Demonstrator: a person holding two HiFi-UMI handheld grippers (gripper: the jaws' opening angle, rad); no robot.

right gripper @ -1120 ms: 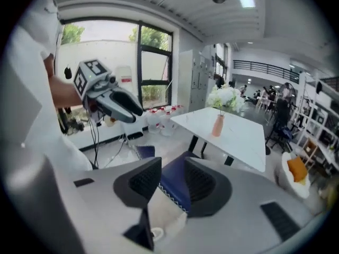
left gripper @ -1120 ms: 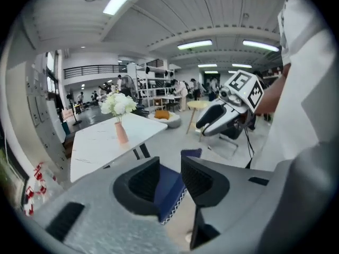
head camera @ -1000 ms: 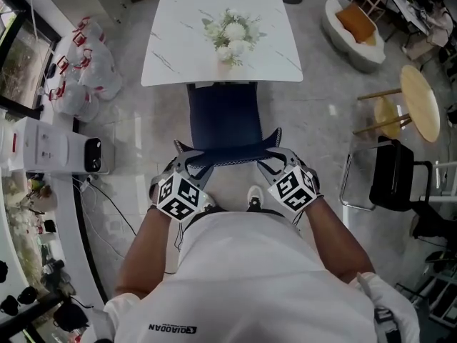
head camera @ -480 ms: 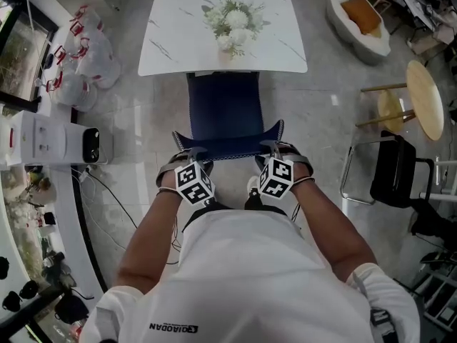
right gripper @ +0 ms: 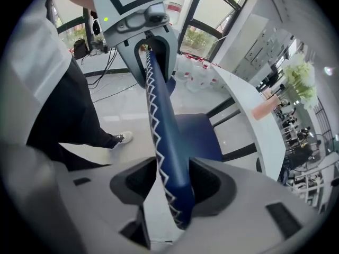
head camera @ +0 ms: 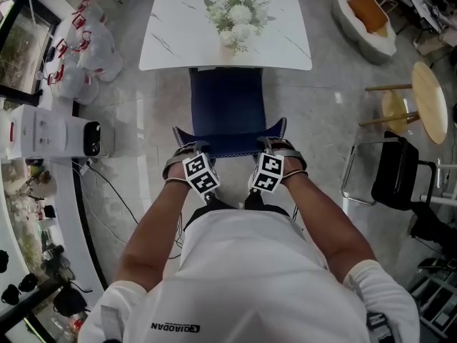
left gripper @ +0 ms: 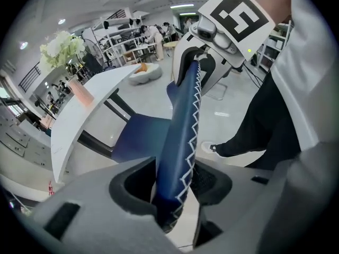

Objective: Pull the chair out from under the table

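A chair with a dark blue seat (head camera: 227, 106) stands partly under the white marble table (head camera: 178, 38). Its blue backrest (head camera: 230, 143), edged with white zigzag stitching, faces me. My left gripper (head camera: 187, 151) straddles the backrest's top edge near its left corner. My right gripper (head camera: 273, 147) does the same near the right corner. In the left gripper view the backrest (left gripper: 183, 131) runs between the jaws of the left gripper (left gripper: 172, 187), with a gap on one side. In the right gripper view the backrest (right gripper: 164, 136) lies loosely between the right gripper (right gripper: 172, 187). Both sets of jaws have just been opening.
A vase of white flowers (head camera: 237, 16) stands on the table. White bags (head camera: 82, 56) and a white appliance (head camera: 53, 138) with cables (head camera: 107, 191) line the left. A black chair (head camera: 396, 174) and a round wooden table (head camera: 428, 98) stand at the right. My feet are just behind the backrest.
Both grippers have come down and slightly inward, from just behind the backrest to astride its top edge. The chair itself has not moved.
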